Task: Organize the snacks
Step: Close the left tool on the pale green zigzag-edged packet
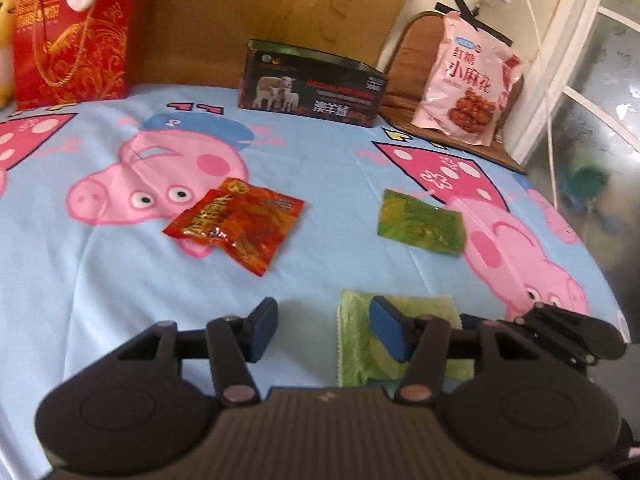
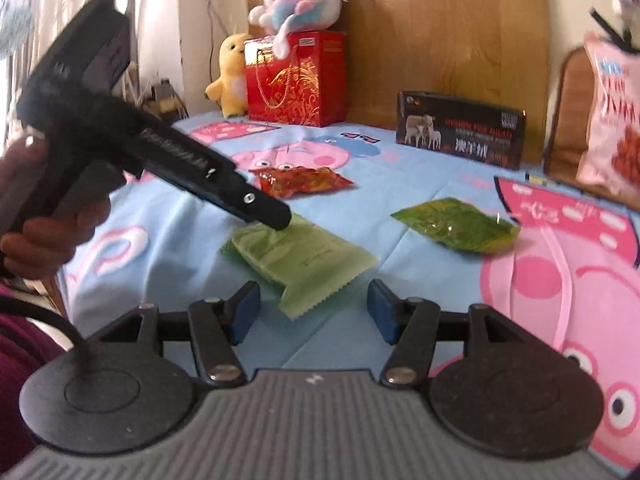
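Observation:
A pale green snack packet lies flat on the cartoon-pig bedsheet. My right gripper stands open just before its serrated near edge, pads not touching it. My left gripper is open too. Its right finger hovers over the same pale green packet, and in the right wrist view the left gripper has its tip at the packet's far corner. A red packet and a dark green packet lie farther out on the sheet.
A black box with sheep printed on it stands at the wooden headboard. A red gift bag stands at the back left, with plush toys on and beside it. A big pink snack bag leans on a brown cushion. A hand holds the left gripper.

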Demonstrator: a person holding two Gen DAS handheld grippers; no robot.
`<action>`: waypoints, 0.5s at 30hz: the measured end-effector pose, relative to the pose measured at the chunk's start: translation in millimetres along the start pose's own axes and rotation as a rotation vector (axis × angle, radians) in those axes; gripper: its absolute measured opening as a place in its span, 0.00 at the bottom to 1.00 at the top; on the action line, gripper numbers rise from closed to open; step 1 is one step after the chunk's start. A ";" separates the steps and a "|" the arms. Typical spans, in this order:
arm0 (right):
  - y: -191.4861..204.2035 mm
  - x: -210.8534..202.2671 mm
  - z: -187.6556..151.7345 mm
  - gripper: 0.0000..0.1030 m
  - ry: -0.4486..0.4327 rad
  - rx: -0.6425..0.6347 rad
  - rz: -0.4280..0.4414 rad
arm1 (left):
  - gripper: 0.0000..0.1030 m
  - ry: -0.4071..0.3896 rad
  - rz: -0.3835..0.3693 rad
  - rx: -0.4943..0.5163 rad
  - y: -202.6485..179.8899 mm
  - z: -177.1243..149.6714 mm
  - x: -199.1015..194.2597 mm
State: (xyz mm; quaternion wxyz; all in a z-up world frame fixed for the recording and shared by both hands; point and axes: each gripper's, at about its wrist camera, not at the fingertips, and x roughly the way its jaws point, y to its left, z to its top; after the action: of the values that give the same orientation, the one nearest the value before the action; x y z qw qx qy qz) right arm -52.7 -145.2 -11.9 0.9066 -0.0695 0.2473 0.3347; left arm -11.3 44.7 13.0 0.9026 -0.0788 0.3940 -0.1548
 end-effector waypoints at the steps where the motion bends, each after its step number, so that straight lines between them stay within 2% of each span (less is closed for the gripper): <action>1: -0.5 0.4 -0.1 0.60 -0.001 -0.004 0.000 | 0.53 -0.005 0.011 -0.001 -0.9 -0.8 -0.3; 15: 1.9 0.3 -1.2 0.60 -0.008 0.015 -0.023 | 0.58 -0.023 0.052 -0.002 -2.6 -5.1 -2.4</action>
State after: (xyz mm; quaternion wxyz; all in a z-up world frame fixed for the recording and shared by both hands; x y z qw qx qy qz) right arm -54.2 -143.9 -13.0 0.9120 -0.0644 0.2452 0.3225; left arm -17.2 43.0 11.9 0.9107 -0.0715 0.3856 -0.1300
